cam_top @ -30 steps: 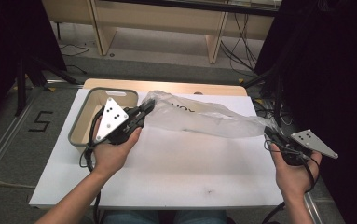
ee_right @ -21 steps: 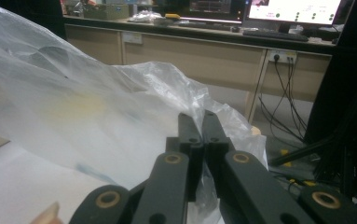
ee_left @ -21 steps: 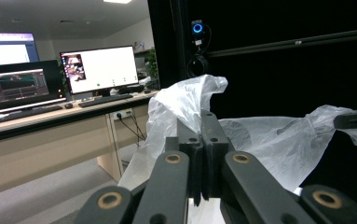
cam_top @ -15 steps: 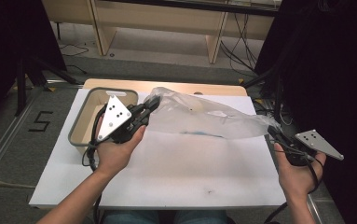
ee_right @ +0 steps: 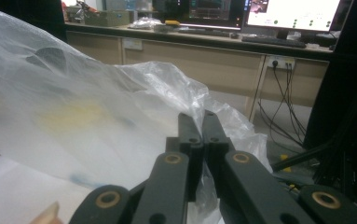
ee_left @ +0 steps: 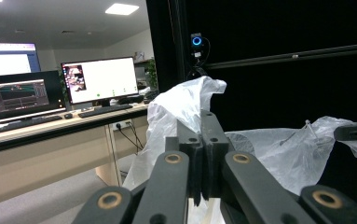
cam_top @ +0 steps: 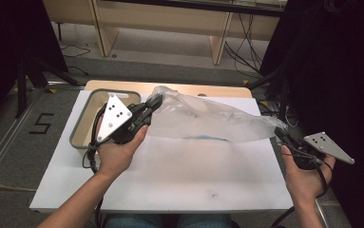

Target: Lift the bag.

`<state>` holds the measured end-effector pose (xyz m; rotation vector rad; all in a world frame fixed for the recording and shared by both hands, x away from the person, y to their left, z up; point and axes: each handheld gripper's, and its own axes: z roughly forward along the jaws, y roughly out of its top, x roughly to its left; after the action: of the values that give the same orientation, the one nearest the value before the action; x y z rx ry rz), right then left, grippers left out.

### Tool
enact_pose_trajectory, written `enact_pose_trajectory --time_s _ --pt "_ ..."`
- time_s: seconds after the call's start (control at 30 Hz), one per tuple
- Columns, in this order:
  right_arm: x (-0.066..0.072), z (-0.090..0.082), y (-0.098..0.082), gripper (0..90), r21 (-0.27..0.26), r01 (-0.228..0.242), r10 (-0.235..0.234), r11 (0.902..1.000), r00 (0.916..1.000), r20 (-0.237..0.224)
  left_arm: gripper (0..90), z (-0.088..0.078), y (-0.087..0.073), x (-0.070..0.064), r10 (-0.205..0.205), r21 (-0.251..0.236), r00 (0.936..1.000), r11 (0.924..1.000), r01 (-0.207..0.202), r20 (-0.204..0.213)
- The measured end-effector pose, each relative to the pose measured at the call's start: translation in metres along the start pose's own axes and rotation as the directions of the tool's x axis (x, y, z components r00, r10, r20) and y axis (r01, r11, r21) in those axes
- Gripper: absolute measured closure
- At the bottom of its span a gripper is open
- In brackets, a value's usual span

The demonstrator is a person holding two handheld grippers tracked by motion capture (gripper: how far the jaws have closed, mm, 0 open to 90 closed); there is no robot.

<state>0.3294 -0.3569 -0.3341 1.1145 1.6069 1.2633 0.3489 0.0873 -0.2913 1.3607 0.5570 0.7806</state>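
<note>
A: What is lying across the middle of the high view?

B: A clear plastic bag (cam_top: 203, 118) is stretching from upper centre toward the right edge of the white table (cam_top: 170, 180), hanging above the surface between two hand-held tools. A faint blue mark is showing along its lower edge.

A: How is the left gripper (cam_top: 152, 103) standing?

B: Left of centre in the high view, its jaws are pressing together on the bag's left end. In the left gripper view, the left gripper (ee_left: 201, 128) is rising from the bottom centre with the jaws meeting, and the bag's film (ee_left: 185, 102) is bunching up just behind and below them.

A: And the right gripper (cam_top: 280, 134)?

B: At the right edge of the high view, it is pinching the bag's narrow right end, jaws closed. In the right gripper view, the right gripper (ee_right: 202, 128) is showing its jaws together at centre, with film spreading over the left half of the frame.

A: What is sitting at the left of the table?

B: A grey-rimmed tub (cam_top: 82, 121) is standing at the upper left of the tabletop, just behind the left hand (cam_top: 118, 152). The right hand (cam_top: 305, 178) is sitting at the lower right, at the table's edge.
</note>
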Motion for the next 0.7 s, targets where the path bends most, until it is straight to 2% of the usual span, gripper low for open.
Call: enact_pose_trajectory --time_s 0.43,0.7 --pt "0.000 0.000 0.000 90.0 0.000 0.000 0.000 1.0000 1.0000 -0.001 89.2 -0.001 0.009 -0.004 0.003 -0.031 0.9999 0.9995 -0.003 0.012" --pt "0.001 -0.004 0.005 90.0 -0.020 0.003 -0.003 0.9998 1.0000 0.001 89.2 -0.002 0.015 -0.005 -0.002 -0.052 0.9999 0.9986 0.003 0.017"
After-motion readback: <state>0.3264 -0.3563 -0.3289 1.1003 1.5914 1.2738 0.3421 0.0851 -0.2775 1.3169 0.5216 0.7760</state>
